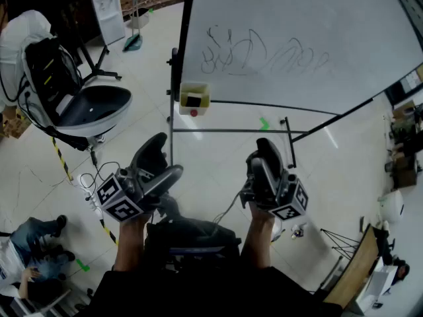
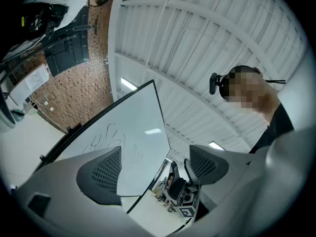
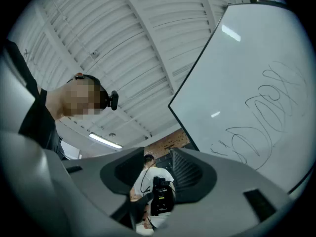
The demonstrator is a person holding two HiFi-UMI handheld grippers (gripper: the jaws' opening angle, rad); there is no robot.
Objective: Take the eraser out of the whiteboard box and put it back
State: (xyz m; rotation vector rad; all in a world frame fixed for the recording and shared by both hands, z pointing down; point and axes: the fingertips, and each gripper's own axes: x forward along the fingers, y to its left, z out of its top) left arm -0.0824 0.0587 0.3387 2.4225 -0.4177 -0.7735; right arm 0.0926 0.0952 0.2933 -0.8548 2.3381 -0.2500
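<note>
the left gripper has its jaws spread, nothing between them, tilted up toward the whiteboard. the yellow box hangs at the board's lower left corner, with the dark eraser sitting inside it (well apart from both grippers). the right gripper likewise shows its jaws spread and empty.

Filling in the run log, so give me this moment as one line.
phase: reach not yet begun | left hand-held gripper: open, empty | right hand-held gripper: open, empty | eraser: in whiteboard box, untouched
</note>
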